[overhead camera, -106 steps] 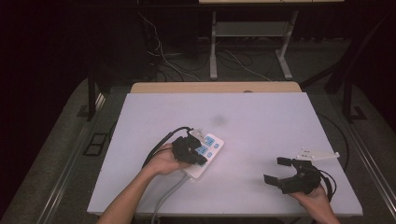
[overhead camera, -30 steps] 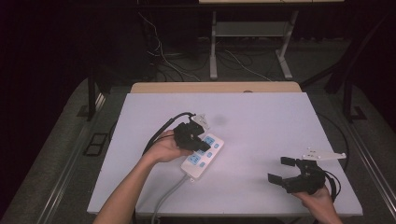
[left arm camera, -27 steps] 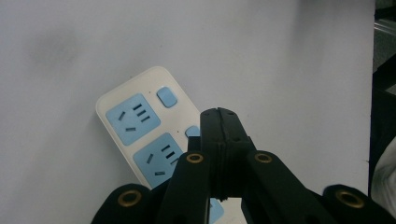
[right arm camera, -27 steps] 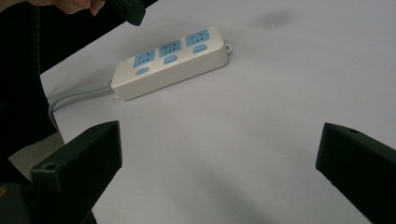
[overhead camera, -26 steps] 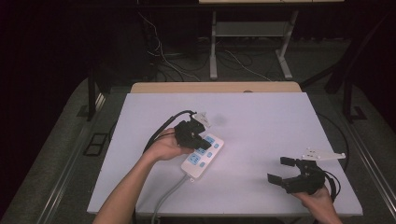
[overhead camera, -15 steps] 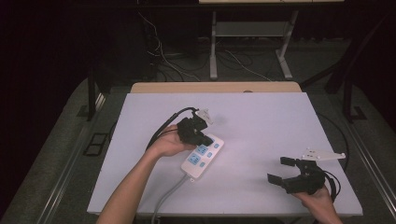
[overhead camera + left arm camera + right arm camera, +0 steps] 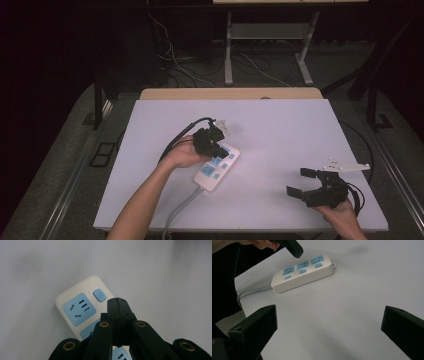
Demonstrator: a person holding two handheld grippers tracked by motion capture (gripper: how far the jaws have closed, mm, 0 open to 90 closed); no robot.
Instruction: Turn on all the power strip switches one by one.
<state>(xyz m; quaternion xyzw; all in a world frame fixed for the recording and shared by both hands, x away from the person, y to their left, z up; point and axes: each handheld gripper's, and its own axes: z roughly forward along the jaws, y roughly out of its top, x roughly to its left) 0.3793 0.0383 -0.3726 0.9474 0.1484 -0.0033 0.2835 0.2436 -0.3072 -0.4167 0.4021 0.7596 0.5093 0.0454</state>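
The table (image 7: 280, 120) carries a white power strip (image 7: 217, 167) left of its middle, with its grey cord (image 7: 176, 215) running off the near edge. Judging by the pose, the step in hand is pressing one of the strip's blue switch buttons (image 7: 99, 295): best done with a straight, light push, tip centred on the button so the strip does not skid.

The left gripper (image 7: 209, 141) hangs just above the strip's far end, jaws pressed together with nothing between them, tilted down towards the strip. The left forearm (image 7: 145, 200) reaches in diagonally from the near edge. The right gripper (image 7: 318, 187) rests well to the right of the strip, jaws spread wide and empty.
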